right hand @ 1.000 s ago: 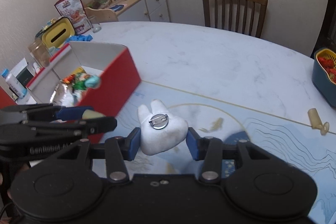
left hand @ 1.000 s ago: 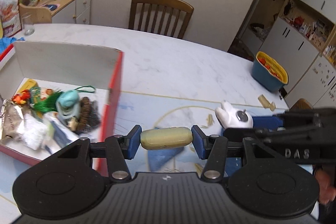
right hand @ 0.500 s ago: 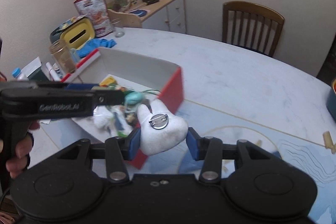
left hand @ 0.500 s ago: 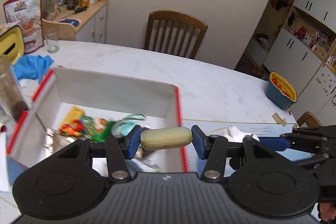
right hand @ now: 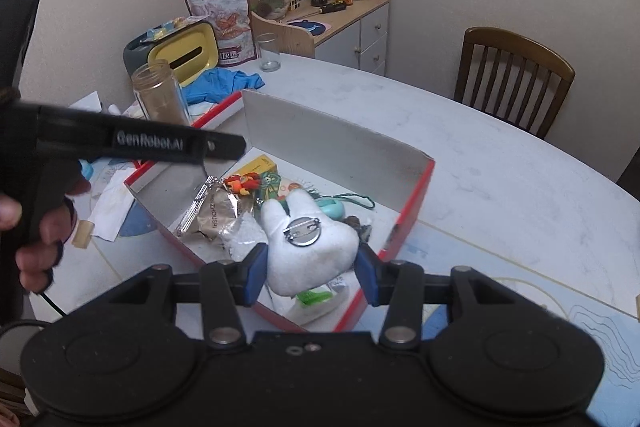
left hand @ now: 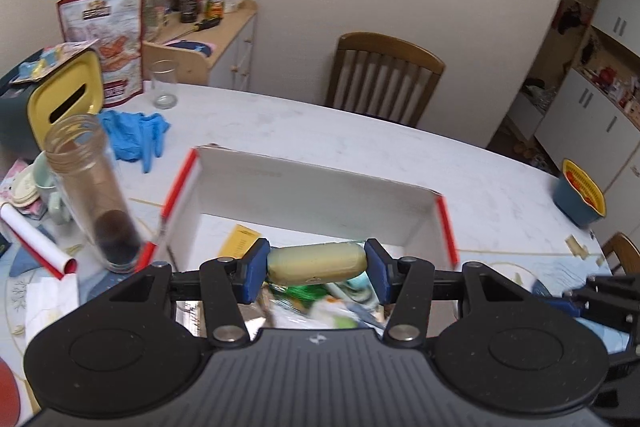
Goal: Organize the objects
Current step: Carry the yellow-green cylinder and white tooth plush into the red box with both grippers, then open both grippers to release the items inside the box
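Your left claw (left hand: 316, 264) is clamped on the yellowish capsule (left hand: 317, 263), held above the red box (left hand: 446, 227). Your right claw (right hand: 310, 269) grips the white plush w/ pin badge (right hand: 310, 243), also over the box, near its front edge.

Pale yellow-green capsule (left hand: 316, 263) held level, white plush badge (right hand: 310, 245) upright, both over red box (right hand: 416, 203)

R gripper (right hand: 310, 273) w/ plush (right hand: 310, 243) over box (right hand: 416, 203)
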`<action>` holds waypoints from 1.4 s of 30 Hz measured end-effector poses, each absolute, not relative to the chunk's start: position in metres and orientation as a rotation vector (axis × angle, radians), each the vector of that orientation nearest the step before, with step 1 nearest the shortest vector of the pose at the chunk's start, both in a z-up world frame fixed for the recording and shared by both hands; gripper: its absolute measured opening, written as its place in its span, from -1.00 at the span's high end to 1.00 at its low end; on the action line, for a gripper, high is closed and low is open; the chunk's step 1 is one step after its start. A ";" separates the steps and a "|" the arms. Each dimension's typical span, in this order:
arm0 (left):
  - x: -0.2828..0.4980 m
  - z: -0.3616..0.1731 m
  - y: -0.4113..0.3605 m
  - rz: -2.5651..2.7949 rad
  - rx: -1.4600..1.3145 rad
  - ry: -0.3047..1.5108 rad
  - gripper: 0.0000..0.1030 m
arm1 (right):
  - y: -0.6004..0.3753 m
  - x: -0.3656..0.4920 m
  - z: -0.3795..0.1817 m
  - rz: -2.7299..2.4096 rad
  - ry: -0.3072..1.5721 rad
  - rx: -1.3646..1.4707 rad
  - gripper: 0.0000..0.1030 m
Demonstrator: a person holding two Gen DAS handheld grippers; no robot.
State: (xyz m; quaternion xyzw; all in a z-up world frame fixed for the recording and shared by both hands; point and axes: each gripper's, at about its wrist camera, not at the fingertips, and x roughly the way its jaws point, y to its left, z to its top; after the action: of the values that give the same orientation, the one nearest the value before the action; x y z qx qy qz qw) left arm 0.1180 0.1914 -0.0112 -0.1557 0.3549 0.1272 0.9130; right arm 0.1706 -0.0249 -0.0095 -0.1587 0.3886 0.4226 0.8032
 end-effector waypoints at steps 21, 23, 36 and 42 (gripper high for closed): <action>0.183 -0.066 0.214 0.244 -0.231 0.838 0.00 | 0.049 0.190 -0.070 0.886 0.864 -0.466 0.14; 0.188 -0.072 0.215 0.243 -0.227 0.849 0.01 | 0.056 0.191 -0.077 0.887 0.869 -0.485 0.14; 0.204 -0.107 0.218 0.189 -0.214 0.986 0.00 | 0.077 0.192 -0.099 0.919 0.905 -0.549 0.14; 0.205 -0.111 0.215 0.181 -0.186 0.991 0.00 | 0.080 0.194 -0.104 0.913 0.941 -0.539 0.27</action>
State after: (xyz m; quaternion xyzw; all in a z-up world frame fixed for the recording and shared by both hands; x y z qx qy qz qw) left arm 0.2047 0.2149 -0.1107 -0.0892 0.4739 0.0866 0.8717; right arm 0.1936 0.0800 -0.1038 -0.2475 0.4319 0.4194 0.7592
